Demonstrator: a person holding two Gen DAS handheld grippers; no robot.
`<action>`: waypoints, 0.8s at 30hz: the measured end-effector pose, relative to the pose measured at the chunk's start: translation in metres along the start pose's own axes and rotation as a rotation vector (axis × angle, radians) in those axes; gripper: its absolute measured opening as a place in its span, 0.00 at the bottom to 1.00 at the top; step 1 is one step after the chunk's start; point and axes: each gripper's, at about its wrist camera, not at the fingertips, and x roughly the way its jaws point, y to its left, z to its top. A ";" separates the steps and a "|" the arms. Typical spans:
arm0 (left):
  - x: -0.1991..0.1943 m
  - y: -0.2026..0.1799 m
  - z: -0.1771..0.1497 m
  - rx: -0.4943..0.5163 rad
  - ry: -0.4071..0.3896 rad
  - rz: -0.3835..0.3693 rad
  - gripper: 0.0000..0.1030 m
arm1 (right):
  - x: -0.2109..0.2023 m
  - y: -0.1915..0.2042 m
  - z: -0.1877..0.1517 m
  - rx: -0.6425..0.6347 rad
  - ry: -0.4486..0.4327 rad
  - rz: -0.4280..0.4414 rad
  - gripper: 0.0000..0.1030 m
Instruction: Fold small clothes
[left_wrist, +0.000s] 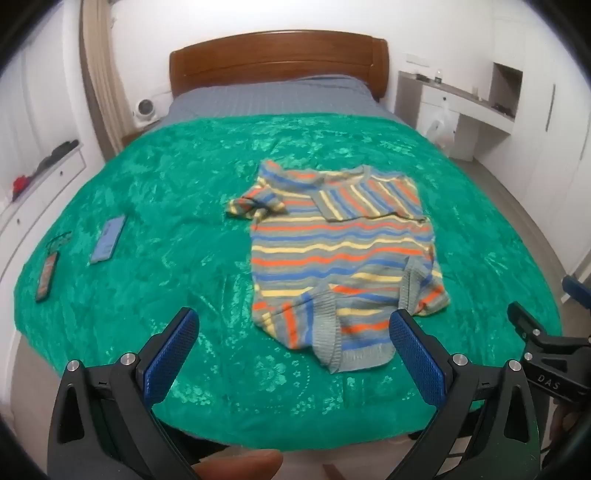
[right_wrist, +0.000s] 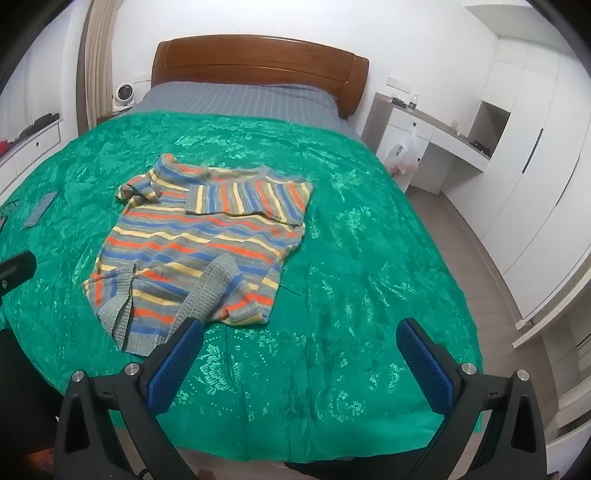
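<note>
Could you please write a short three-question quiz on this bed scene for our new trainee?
1. True or false: the striped sweater lies folded into a neat square.
2. What covers the bed under the sweater? A) white sheet B) green bedspread C) bare mattress
3. Are the left tongs and right tongs open or shut?

Key: 1 false, it lies spread out, one sleeve across the chest. 2 B. 3 both open, holding nothing.

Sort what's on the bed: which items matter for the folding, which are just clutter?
For the job:
striped sweater, partly folded, one sleeve laid across the chest
left gripper, open
right gripper, open

Lying about:
blue phone
tag-like card with a strap
green bedspread, just the work surface
</note>
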 end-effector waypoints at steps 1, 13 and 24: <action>0.000 -0.001 0.000 0.012 -0.004 0.002 1.00 | -0.001 0.000 0.000 0.001 -0.001 0.002 1.00; 0.001 0.006 -0.013 0.022 0.001 0.103 1.00 | -0.014 0.007 -0.007 0.022 -0.044 0.050 1.00; 0.007 0.014 -0.020 -0.004 0.057 0.126 1.00 | -0.013 0.017 -0.016 0.016 -0.027 0.094 1.00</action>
